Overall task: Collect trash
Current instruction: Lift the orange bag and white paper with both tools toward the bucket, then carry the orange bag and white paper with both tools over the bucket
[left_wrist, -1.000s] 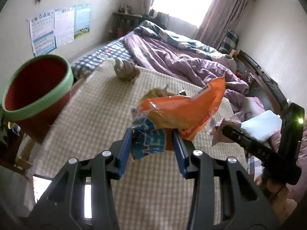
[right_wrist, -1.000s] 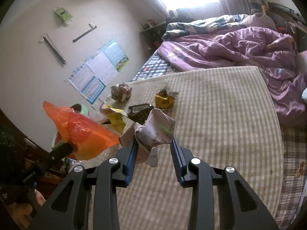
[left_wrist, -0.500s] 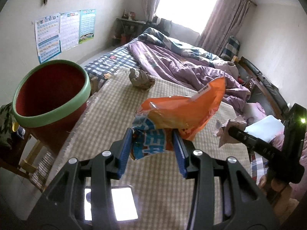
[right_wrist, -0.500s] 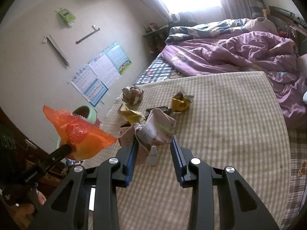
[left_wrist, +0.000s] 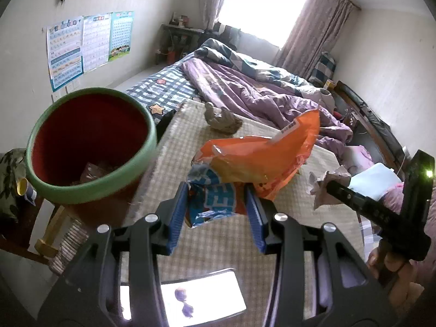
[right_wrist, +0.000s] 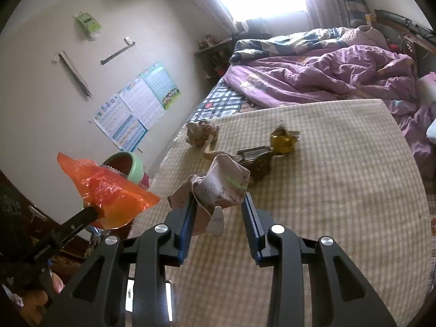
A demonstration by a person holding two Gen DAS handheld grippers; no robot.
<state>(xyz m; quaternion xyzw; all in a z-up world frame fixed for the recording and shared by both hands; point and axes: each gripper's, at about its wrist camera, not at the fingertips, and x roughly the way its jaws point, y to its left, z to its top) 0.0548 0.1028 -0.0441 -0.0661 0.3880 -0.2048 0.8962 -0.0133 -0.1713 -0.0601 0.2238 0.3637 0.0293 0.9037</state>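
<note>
Left claw (left_wrist: 218, 207) grips orange snack bag (left_wrist: 256, 160) in air beside red bin (left_wrist: 90, 147). Right claw (right_wrist: 219, 212) clamps crumpled paper (right_wrist: 220, 185) above checked mat (right_wrist: 340, 190); more wrappers (right_wrist: 283, 143) lie there.

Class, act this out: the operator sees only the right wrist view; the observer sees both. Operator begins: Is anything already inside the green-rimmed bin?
Observer: Yes. The left wrist view looks down into the bin; brownish scraps lie at its bottom.
Operator: Which part of the orange wrapper is gripped?
Observer: The left tongs are shut on the blue-and-white printed end of the orange wrapper.
</note>
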